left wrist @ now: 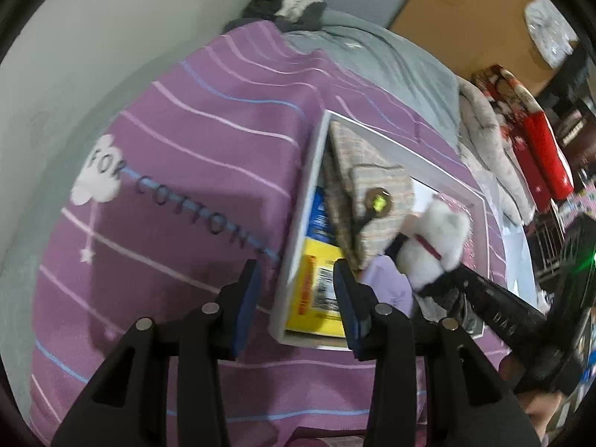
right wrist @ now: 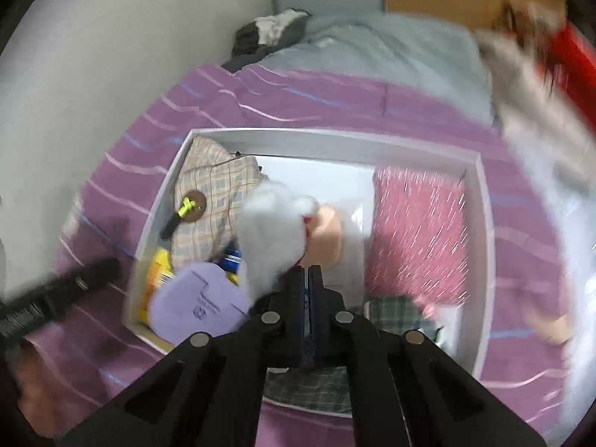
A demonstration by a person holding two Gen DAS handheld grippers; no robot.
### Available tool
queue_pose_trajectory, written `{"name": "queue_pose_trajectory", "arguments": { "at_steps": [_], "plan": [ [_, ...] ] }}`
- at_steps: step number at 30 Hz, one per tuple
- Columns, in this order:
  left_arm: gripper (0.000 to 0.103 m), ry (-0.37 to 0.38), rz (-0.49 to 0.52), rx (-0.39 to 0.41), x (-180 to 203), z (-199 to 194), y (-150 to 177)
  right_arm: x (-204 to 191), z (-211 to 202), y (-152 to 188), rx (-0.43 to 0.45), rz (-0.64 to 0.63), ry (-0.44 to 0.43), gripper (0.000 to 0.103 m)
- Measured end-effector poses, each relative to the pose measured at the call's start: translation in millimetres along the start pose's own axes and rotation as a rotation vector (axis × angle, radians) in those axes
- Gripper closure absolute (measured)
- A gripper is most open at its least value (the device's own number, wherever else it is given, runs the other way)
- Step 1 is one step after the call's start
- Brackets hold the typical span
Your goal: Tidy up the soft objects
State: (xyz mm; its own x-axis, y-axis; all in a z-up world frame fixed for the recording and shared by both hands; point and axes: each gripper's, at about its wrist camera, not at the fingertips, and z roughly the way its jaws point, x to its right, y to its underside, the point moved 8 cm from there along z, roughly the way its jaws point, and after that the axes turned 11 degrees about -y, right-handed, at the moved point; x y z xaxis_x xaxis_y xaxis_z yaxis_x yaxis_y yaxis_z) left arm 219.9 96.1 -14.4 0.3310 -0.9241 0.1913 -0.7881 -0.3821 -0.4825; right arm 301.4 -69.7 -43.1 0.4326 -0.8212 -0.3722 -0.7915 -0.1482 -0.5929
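- We have the right tongs (right wrist: 307,272) pinched fully together; the white plush (right wrist: 273,238) sits right at their tips over the tray (right wrist: 335,141), and from the left wrist view it looks clamped by its lower end or collar, though blur keeps us from seeing how much fabric is caught.
- Our left tongs (left wrist: 298,290) stand about half open with nothing between the pads, hovering over the tray's near corner and the purple bedspread (left wrist: 167,130).
- The plush (left wrist: 436,246) hangs above the middle of the tray, between the plaid pouch (right wrist: 212,193) and the pink cloth (right wrist: 417,231), just over a peach-coloured soft thing (right wrist: 327,234).
- Its long axis runs on from the tongs' own line, up and away from the tips; the rounded end points towards the tray's far wall, tilted a little to the pouch side.
- Risk one: the pinch seems thin, so we judge the plush could slip free and drop crooked, or roll onto the pouch.
- Risk two: a quick swing could fling it past the rim onto the bedspread; the blur in the right wrist view hints at speed.
- Risk three: the lilac card (right wrist: 193,298) and yellow pack (left wrist: 316,290) crowd the left end, so lowering there could push them about or leave the plush perched on top.
- Risk four: our two tongs are near each other at the corner and could knock together.
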Motion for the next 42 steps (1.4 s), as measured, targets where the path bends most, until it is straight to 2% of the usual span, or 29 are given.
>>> {"name": "queue_pose_trajectory", "arguments": {
  "at_steps": [4,10,13,18,23,30,32,34,35,37,38,40,42],
  "plan": [
    [0.061,-0.02,0.07,0.005,14,1,4,8,-9,-1,0.033,0.039,-0.022,0.101],
    [0.061,-0.038,0.158,0.021,32,-1,8,-4,-30,0,0.08,0.08,-0.072,0.101],
    [0.061,-0.049,0.174,0.021,36,-2,10,-4,-44,0,0.092,0.109,-0.064,0.101],
    [0.061,-0.066,0.194,0.015,43,-9,15,-16,-63,-1,0.108,0.206,-0.13,0.1],
    [0.061,-0.073,0.23,0.02,52,-21,24,-28,-90,13,0.096,0.225,-0.1,0.1],
    [0.061,-0.058,0.306,0.005,74,-39,42,-29,-126,46,0.083,0.157,-0.004,0.096],
    [0.061,-0.035,0.315,-0.027,78,-42,47,-24,-138,56,0.085,0.169,-0.011,0.09],
    [0.061,-0.01,0.333,-0.055,83,-45,53,-18,-148,66,0.077,0.187,-0.016,0.075],
    [0.061,0.005,0.349,-0.069,85,-47,56,-16,-151,70,0.075,0.19,-0.015,0.072],
    [0.061,0.035,0.37,-0.1,90,-50,65,-11,-157,81,0.059,0.195,-0.025,0.059],
    [0.061,0.055,0.383,-0.131,93,-50,70,-7,-158,89,0.039,0.202,-0.036,0.054],
    [0.061,0.085,0.407,-0.185,98,-48,81,0,-155,106,-0.012,0.217,-0.055,0.028],
    [0.061,0.082,0.437,-0.22,101,-43,91,13,-148,131,-0.089,0.228,-0.059,0.024]
  ]
}}
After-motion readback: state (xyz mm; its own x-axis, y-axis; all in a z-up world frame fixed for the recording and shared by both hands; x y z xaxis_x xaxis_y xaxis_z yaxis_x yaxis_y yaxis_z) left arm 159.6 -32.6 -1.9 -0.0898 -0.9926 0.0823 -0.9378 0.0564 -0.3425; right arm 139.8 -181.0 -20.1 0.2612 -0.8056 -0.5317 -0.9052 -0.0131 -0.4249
